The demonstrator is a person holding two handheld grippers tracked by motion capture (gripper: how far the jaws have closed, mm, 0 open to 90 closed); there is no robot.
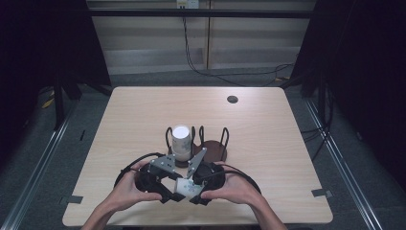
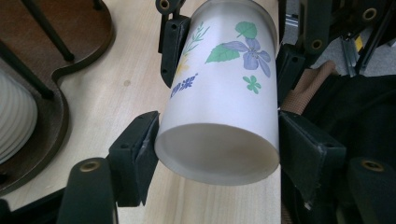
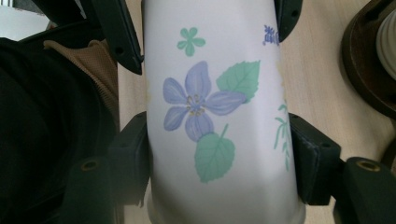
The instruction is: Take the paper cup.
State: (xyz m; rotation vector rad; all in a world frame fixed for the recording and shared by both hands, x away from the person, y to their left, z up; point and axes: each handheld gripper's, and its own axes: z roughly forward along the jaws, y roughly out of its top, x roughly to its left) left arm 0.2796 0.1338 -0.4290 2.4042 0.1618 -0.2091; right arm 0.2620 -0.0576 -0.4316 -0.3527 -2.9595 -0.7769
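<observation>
Both grippers meet on one paper cup (image 1: 186,188), which lies on its side just above the near edge of the table (image 1: 143,110), close in front of the person. The right gripper (image 3: 219,140) is clamped across the cup's flowered wall, a jaw pressed against each side, with the rim nearest its camera. The left gripper (image 2: 217,140) comes in from the opposite end: seen along its own jaws, the cup's base faces the camera and the jaws sit snug against the wall on both sides, narrowed to the cup's width and gripping it. So the cup is held between the two tools, each tool's jaws just short of the other's. Beyond the grippers, farther from the person, stands a dark wooden cup rack (image 1: 213,148) with upright wire loops, and a stack of cups (image 1: 181,143) already sits in its left slot; the right slot looks bare. By my reading, the work is loading cups into the rack: part is done with the stack in place, while this cup has been picked up and is being passed or turned between the hands, with righting it and setting it in the rack still ahead.
</observation>
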